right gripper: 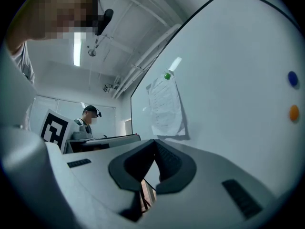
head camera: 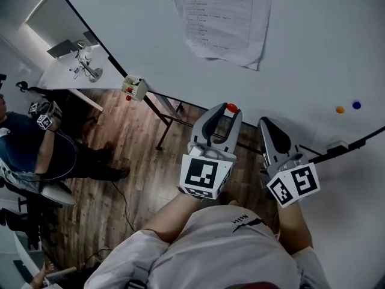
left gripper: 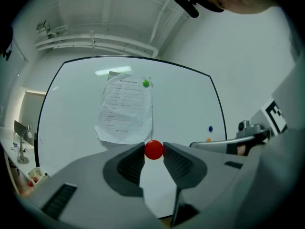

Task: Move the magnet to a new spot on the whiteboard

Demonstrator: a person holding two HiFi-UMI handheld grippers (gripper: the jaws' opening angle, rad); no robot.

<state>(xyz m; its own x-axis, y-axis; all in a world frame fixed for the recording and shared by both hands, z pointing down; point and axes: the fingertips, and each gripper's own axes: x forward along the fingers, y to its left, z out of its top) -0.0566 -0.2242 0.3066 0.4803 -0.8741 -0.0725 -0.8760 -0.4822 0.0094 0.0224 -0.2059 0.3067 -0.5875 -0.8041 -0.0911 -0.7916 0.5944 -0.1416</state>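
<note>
A small red ball magnet sits pinched between the tips of my left gripper, which is shut on it. In the left gripper view the magnet is held in the air, well short of the whiteboard. My right gripper hangs just to the right of the left one, shut with nothing in it; its jaws meet at the tips. The whiteboard fills the upper right of the head view.
A printed sheet hangs on the board under a green magnet. An orange magnet and a blue magnet sit at the board's right. A person sits at far left, near a desk. The board's stand legs cross the wooden floor.
</note>
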